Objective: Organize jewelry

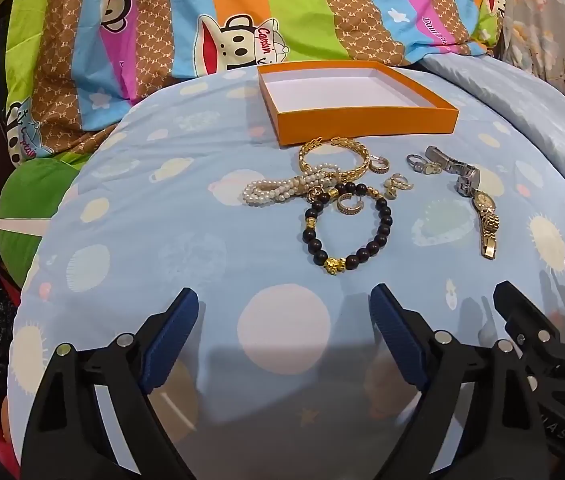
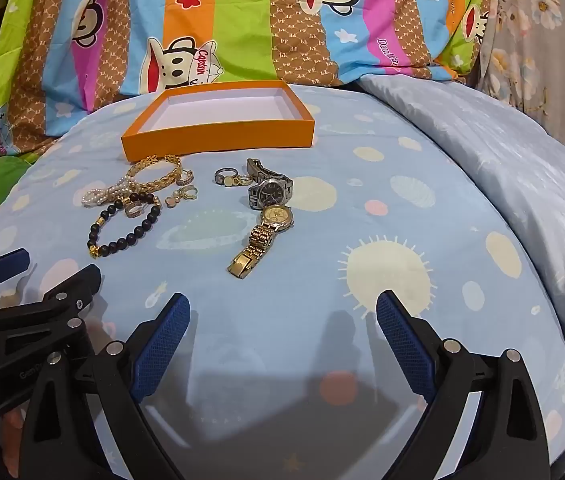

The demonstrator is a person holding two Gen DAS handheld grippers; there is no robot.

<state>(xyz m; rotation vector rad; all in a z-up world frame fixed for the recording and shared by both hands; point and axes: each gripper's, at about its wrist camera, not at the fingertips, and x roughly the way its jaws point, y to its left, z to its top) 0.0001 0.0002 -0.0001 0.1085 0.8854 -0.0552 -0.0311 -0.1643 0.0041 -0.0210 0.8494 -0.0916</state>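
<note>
An empty orange box (image 1: pixel 366 118) (image 2: pixel 218 136) with a white inside sits on the light blue bedsheet. In front of it lie a black bead bracelet (image 1: pixel 386 216) (image 2: pixel 146 220), a pearl strand (image 1: pixel 282 188) (image 2: pixel 102 194), a gold bangle (image 1: pixel 352 164) (image 2: pixel 162 178), small rings and earrings (image 1: pixel 348 204) (image 2: pixel 180 196), a silver watch (image 1: pixel 462 172) (image 2: pixel 268 194) and a gold watch (image 1: pixel 486 216) (image 2: pixel 266 232). My left gripper (image 1: pixel 284 306) is open and empty, short of the bead bracelet. My right gripper (image 2: pixel 282 312) is open and empty, short of the gold watch.
A striped cartoon-monkey blanket (image 1: pixel 202 28) (image 2: pixel 242 20) lies bunched behind the box. A pale blue quilt (image 2: pixel 502 168) rises at the right. A green pillow (image 1: pixel 30 196) and dark clutter sit off the bed's left edge. Each gripper shows in the other's view, the right one (image 1: pixel 542 284) and the left one (image 2: pixel 56 272).
</note>
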